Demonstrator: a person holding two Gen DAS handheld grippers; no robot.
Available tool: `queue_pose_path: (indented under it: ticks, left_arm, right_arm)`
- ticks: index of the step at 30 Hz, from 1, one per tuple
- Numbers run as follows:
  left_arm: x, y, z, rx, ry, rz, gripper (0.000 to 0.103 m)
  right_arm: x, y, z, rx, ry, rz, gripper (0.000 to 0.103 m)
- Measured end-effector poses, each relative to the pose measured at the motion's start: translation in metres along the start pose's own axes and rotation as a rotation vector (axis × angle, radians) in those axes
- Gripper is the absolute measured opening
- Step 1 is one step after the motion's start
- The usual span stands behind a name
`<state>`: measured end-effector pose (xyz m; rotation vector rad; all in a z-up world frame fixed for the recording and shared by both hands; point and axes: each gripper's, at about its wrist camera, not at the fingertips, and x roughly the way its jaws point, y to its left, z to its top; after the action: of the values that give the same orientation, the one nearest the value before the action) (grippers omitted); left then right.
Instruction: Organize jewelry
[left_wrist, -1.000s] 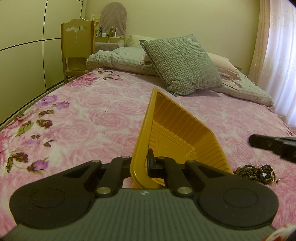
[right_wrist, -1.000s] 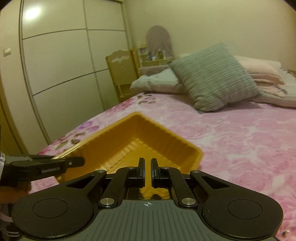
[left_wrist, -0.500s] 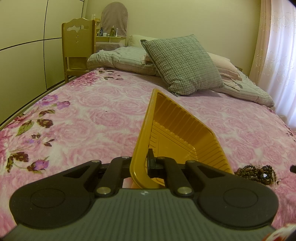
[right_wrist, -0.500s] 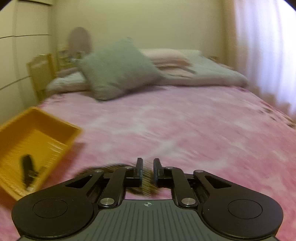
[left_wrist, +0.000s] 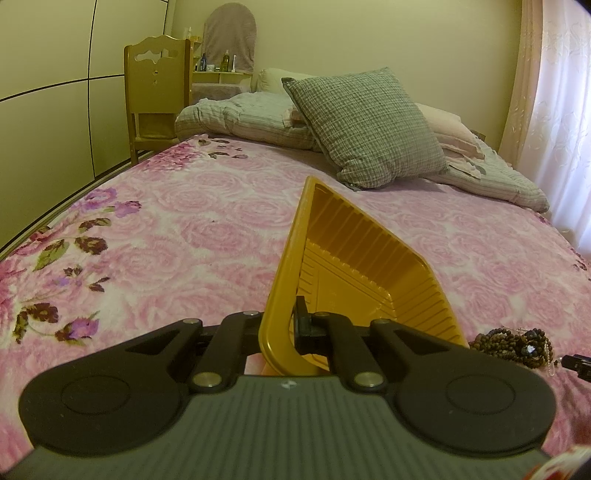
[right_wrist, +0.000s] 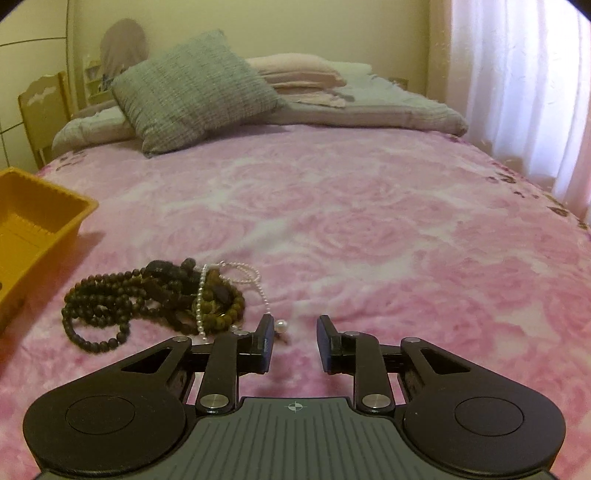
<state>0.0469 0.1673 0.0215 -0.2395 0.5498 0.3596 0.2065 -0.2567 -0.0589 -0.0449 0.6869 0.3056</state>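
A yellow ribbed plastic tray (left_wrist: 354, 266) lies on the pink floral bedspread, and my left gripper (left_wrist: 284, 325) is shut on its near rim. The same tray (right_wrist: 33, 225) shows at the left edge of the right wrist view. A tangle of dark brown bead necklaces (right_wrist: 147, 302) with a white pearl strand (right_wrist: 236, 273) lies on the bedspread just right of the tray, also seen as the bead pile (left_wrist: 513, 343) in the left wrist view. My right gripper (right_wrist: 295, 332) hovers low just right of the pile, its jaws opening, nothing between them; a loose pearl sits by its left finger.
A grey checked cushion (right_wrist: 192, 88) and folded bedding (left_wrist: 243, 118) lie at the head of the bed. A wooden chair (left_wrist: 157, 92) stands beside the wardrobe on the left. White curtains (right_wrist: 517, 85) hang on the right. Bare bedspread (right_wrist: 406, 229) stretches ahead of the right gripper.
My right gripper swung from over the tray to the right and down toward the bead pile, and its jaws went from shut to parted. The left gripper and the tray stayed still.
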Motion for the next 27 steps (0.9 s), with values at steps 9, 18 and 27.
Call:
queue_pose_path:
  ticks: [9, 18, 27]
  left_arm:
    - [0.000, 0.000, 0.000, 0.000, 0.000, -0.001, 0.005]
    - [0.000, 0.000, 0.000, 0.001, -0.001, 0.001, 0.006]
    - [0.000, -0.001, 0.000, 0.001, 0.000, 0.000, 0.006]
  right_arm:
    - [0.015, 0.001, 0.005, 0.005, 0.014, 0.012, 0.026]
    - [0.005, 0.001, 0.005, -0.018, -0.019, 0.015, 0.006]
    - [-0.033, 0.035, 0.031, -0.089, -0.129, 0.089, 0.006]
